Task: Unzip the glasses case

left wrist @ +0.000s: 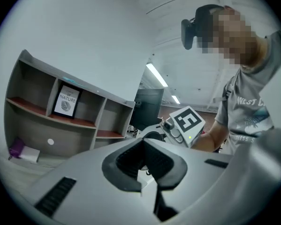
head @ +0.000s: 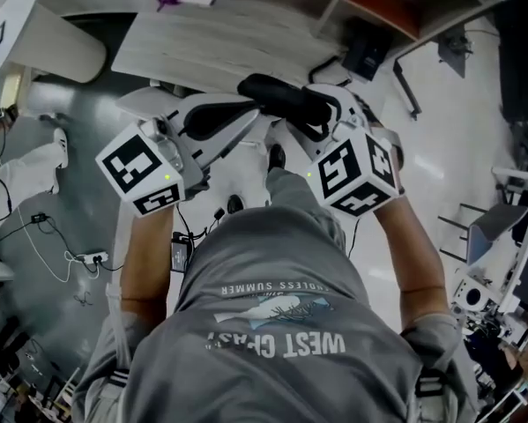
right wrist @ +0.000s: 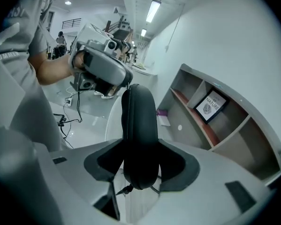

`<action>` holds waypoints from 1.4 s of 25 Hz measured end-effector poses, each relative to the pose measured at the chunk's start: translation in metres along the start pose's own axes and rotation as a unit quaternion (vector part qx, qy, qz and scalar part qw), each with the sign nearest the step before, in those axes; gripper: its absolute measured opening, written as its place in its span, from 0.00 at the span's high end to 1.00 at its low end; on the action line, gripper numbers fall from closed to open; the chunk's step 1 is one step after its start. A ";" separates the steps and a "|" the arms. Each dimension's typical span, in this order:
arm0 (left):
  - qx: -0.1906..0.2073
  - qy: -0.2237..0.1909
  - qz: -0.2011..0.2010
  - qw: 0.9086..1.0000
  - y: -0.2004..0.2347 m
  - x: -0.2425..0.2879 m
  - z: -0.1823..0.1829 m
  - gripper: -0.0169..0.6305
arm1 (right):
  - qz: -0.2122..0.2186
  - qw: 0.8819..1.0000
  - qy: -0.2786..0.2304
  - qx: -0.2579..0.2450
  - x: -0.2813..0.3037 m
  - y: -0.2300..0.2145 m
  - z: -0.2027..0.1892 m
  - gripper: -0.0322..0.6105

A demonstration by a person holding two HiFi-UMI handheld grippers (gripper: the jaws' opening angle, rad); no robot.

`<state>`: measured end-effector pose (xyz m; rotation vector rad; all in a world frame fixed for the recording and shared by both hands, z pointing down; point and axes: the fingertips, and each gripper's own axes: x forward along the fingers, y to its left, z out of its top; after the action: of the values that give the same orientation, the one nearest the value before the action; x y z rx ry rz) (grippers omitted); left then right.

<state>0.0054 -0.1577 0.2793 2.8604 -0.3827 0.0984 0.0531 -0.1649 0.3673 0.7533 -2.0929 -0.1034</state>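
Right tool [right wrist: 141,171] holds glasses case [right wrist: 140,125] over glossy floor [right wrist: 86,125].

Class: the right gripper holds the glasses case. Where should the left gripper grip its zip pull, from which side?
Pinch the zip pull at the glasses case end nearest the right gripper camera; it sticks out lower-left, so probably approach from there.

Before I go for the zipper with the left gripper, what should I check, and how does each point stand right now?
1. Glasses case clamped in the right gripper: ok.
2. Zipper pull found, at the case's end nearest the right jaws: ok.
3. Left gripper carrying nothing: ok.
4. Left jaws open wide enough to take the pull: not ok, they are together.
5. Zipper closed along its full length: cannot tell.
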 end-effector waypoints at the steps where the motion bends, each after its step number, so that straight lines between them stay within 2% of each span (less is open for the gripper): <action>1: -0.004 -0.005 -0.001 1.000 -0.004 0.005 -0.002 0.97 | -0.003 1.000 0.003 0.001 0.000 -0.001 0.002 0.60; 5: -0.051 -0.062 0.013 0.997 -0.002 0.006 -0.002 0.97 | -0.006 1.000 0.007 0.005 0.000 -0.002 0.009 0.58; 7: -0.091 -0.097 0.007 0.991 0.004 -0.002 0.002 0.97 | -0.008 1.000 -0.017 0.001 0.000 -0.002 0.017 0.58; 9: -0.132 -0.130 -0.008 0.983 0.008 -0.010 0.008 0.98 | -0.021 0.997 -0.066 -0.016 -0.004 -0.003 0.028 0.57; 12: -0.201 -0.191 -0.048 0.960 0.013 -0.021 0.021 0.98 | -0.054 0.983 -0.167 -0.050 -0.013 -0.006 0.044 0.53; 16: -0.279 -0.256 -0.116 0.918 0.011 -0.029 0.041 0.98 | -0.118 0.964 -0.218 -0.095 -0.008 -0.010 0.038 0.38; 21: -0.339 -0.293 -0.151 0.881 0.010 -0.029 0.048 0.98 | -0.195 0.936 -0.258 -0.137 -0.004 -0.009 0.046 0.38; 22: -0.348 -0.301 -0.154 0.875 0.010 -0.030 0.049 0.98 | -0.206 0.931 -0.267 -0.141 -0.005 -0.006 0.048 0.43; 24: -0.354 -0.315 -0.152 0.867 0.012 -0.032 0.052 0.98 | -0.211 0.926 -0.284 -0.128 -0.015 -0.003 0.049 0.47; 25: -0.350 -0.319 -0.144 0.869 0.015 -0.034 0.053 0.98 | -0.204 0.927 -0.292 -0.116 -0.022 -0.002 0.049 0.49; 26: -0.342 -0.318 -0.133 0.874 0.018 -0.036 0.054 0.98 | -0.194 0.929 -0.298 -0.105 -0.029 0.000 0.048 0.51; 28: -0.315 -0.304 -0.104 0.893 0.025 -0.040 0.053 0.98 | -0.167 0.935 -0.301 -0.085 -0.039 0.004 0.046 0.53; 30: -0.274 -0.276 -0.070 0.919 0.032 -0.044 0.048 0.98 | -0.133 0.945 -0.293 -0.064 -0.042 0.007 0.048 0.54; 31: -0.241 -0.254 -0.046 0.936 0.036 -0.046 0.045 0.98 | -0.112 0.950 -0.286 -0.051 -0.041 0.009 0.049 0.54; 33: -0.151 -0.198 0.009 0.969 0.040 -0.046 0.039 0.98 | -0.064 0.961 -0.270 -0.017 -0.040 0.011 0.052 0.55; 34: -0.108 -0.171 0.029 0.979 0.041 -0.046 0.038 0.98 | -0.041 0.964 -0.263 -0.001 -0.039 0.012 0.053 0.55; 35: -0.076 -0.151 0.042 0.985 0.040 -0.045 0.037 0.98 | -0.019 0.966 -0.257 0.015 -0.040 0.012 0.054 0.55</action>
<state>-0.0473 -0.1932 0.2483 2.7090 -0.5437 -0.3382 0.0227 -0.1442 0.3099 0.8513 -2.5743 -0.3175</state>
